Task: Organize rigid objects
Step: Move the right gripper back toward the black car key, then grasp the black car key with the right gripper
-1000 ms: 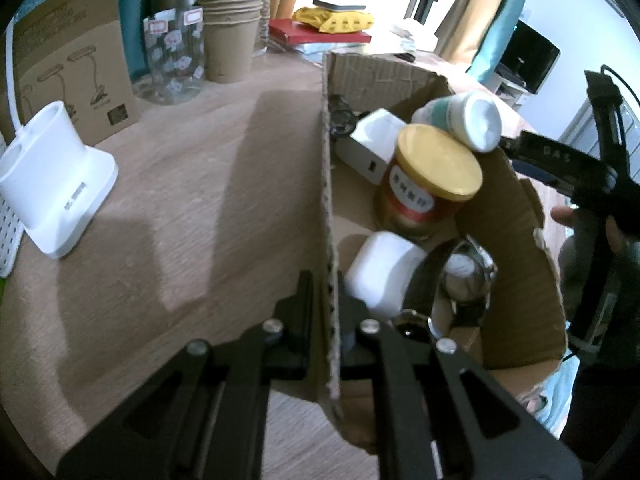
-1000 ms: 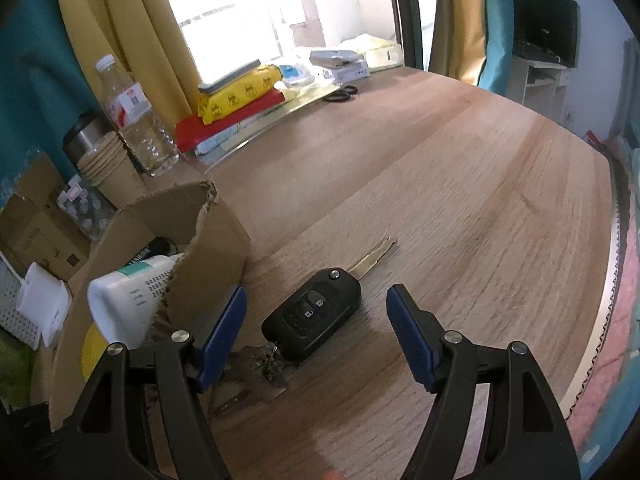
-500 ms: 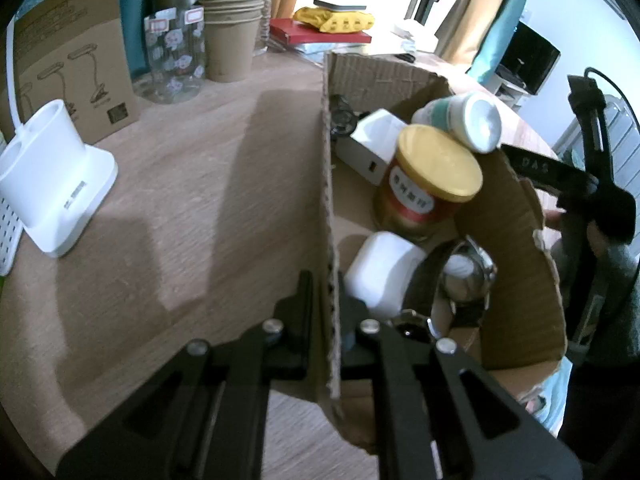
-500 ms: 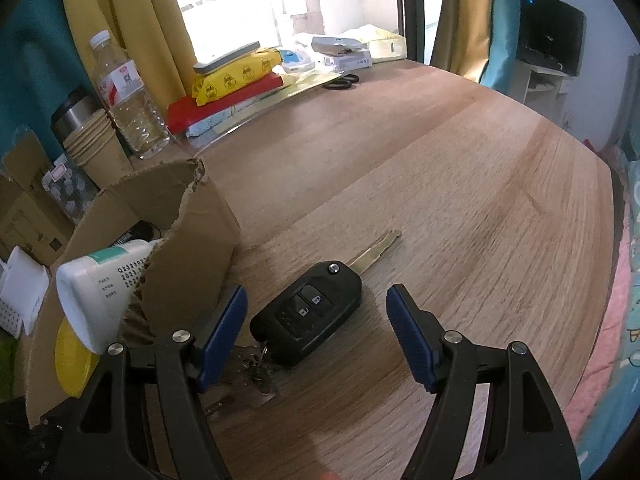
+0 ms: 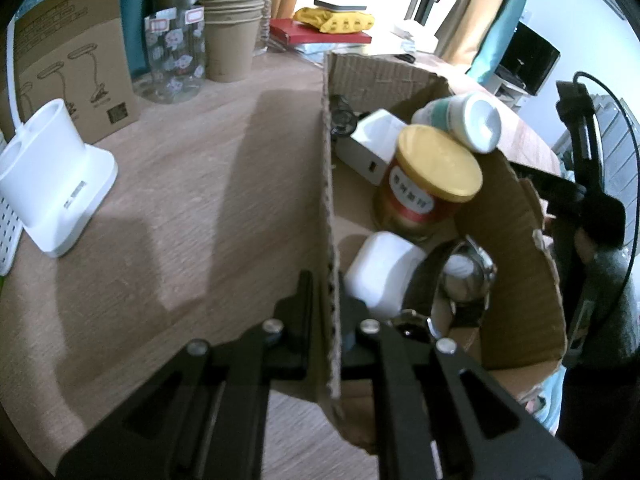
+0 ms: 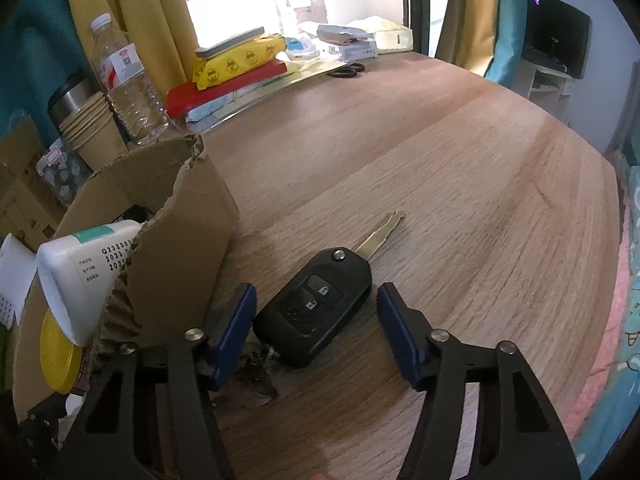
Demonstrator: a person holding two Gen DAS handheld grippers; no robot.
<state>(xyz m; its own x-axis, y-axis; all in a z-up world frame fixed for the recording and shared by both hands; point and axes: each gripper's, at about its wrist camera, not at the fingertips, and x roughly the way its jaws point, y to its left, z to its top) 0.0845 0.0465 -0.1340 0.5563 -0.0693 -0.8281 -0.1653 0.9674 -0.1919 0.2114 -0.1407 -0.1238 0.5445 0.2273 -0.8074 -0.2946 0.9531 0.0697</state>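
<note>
A cardboard box (image 5: 329, 216) stands on the wooden table. My left gripper (image 5: 326, 294) is shut on its near side wall. Inside lie a gold-lidded tin (image 5: 428, 184), a white bottle (image 5: 464, 120), a white case (image 5: 380, 272), a white charger (image 5: 372, 144) and a wristwatch (image 5: 464, 276). In the right wrist view a black flip car key (image 6: 316, 304) with its blade out lies on the table beside the box (image 6: 180, 232). My right gripper (image 6: 316, 320) is open, its blue pads (image 6: 236, 332) on either side of the key, apart from it.
A white lamp base (image 5: 52, 188), a brown carton (image 5: 72, 68), a glass jar (image 5: 176, 60) and stacked paper cups (image 5: 232, 36) stand left of the box. A water bottle (image 6: 128, 84), books (image 6: 228, 84) and scissors (image 6: 346, 70) line the table's far edge.
My right gripper has moved forward and down over the key, so the key now sits between the pads. The left gripper and the box have not moved.
</note>
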